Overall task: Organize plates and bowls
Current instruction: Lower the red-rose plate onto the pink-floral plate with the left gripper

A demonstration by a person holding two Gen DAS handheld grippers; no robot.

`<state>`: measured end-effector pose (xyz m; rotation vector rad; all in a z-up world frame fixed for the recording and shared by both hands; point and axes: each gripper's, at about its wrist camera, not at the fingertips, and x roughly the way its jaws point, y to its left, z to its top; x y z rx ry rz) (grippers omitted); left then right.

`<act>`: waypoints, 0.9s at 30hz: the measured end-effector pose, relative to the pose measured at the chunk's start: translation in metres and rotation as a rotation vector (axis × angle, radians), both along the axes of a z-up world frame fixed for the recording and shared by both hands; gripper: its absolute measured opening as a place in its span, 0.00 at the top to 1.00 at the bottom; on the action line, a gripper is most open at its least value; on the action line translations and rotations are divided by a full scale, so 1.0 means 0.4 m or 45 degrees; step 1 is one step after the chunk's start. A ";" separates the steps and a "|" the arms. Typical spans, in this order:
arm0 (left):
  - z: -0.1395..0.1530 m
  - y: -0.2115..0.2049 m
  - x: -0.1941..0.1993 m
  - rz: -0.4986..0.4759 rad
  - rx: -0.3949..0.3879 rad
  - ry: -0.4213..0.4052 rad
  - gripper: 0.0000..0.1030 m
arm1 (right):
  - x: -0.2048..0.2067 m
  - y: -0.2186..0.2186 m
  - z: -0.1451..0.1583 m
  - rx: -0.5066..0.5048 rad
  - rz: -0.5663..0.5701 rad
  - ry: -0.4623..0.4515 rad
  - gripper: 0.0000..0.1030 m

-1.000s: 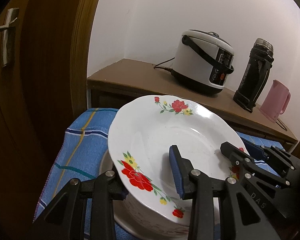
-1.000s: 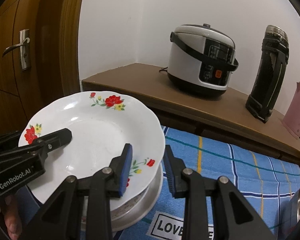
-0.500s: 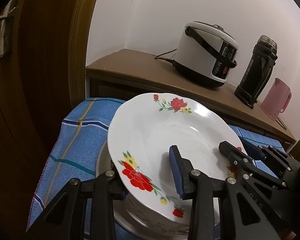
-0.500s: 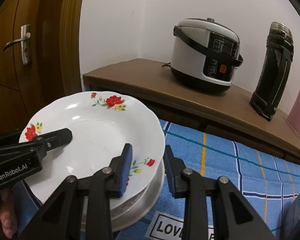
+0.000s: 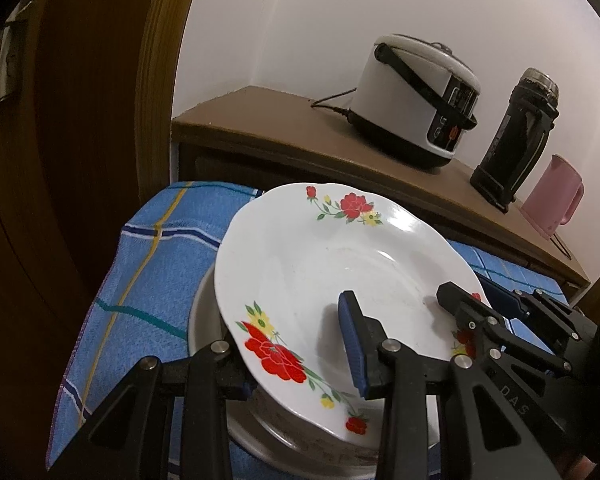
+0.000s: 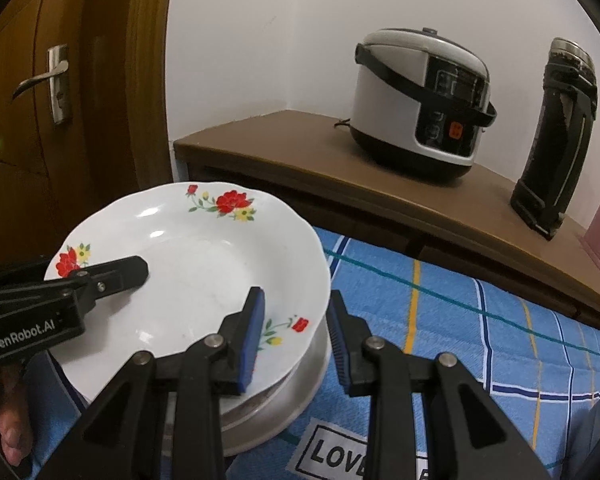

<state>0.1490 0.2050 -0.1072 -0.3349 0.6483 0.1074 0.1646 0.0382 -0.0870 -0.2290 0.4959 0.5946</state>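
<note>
A white plate with red flowers [image 5: 320, 272] [image 6: 188, 272] hangs tilted just above a stack of dishes [image 5: 204, 320] [image 6: 300, 392] on a blue checked cloth [image 6: 460, 320]. My left gripper [image 5: 292, 364] is shut on the plate's near-left rim, one finger under it and the blue pad on top. Opposite it, my right gripper [image 6: 294, 336] is shut on the rim, with one pad inside the plate and one outside. Each gripper also shows in the other's view, the right gripper [image 5: 476, 300] and the left gripper's upper finger [image 6: 116, 274]. What lies lower in the stack is hidden.
Behind the cloth runs a brown sideboard [image 5: 260, 112] with a rice cooker [image 5: 416, 108], a black flask [image 5: 516, 140] and a pink jug [image 5: 552, 196]. A wooden door with a handle [image 6: 56, 80] stands at the left. A hand [image 6: 12, 420] holds the left gripper.
The left wrist view has tipped a little, so more of the stack under the plate shows. Both grips on the plate are unchanged.
</note>
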 end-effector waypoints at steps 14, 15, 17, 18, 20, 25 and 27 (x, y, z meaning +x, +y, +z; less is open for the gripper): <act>-0.003 -0.003 -0.014 0.017 0.001 0.007 0.63 | -0.005 -0.004 -0.004 -0.008 0.040 0.005 0.69; -0.002 -0.005 -0.018 0.021 0.006 0.006 0.63 | -0.006 -0.004 -0.004 -0.009 0.043 0.005 0.69; -0.002 -0.011 -0.019 0.019 0.020 0.010 0.62 | -0.005 -0.008 -0.007 -0.007 0.046 0.016 0.69; -0.002 -0.016 -0.017 0.019 0.036 0.018 0.62 | -0.002 -0.011 -0.009 -0.006 0.048 0.029 0.69; -0.004 -0.022 -0.012 0.014 0.053 0.035 0.61 | 0.003 -0.014 -0.013 -0.005 0.049 0.052 0.69; -0.004 -0.028 -0.010 0.031 0.090 0.048 0.60 | 0.008 -0.011 -0.017 -0.015 0.064 0.072 0.69; -0.001 -0.035 -0.013 0.044 0.121 0.046 0.58 | 0.006 -0.010 -0.017 -0.021 0.071 0.068 0.68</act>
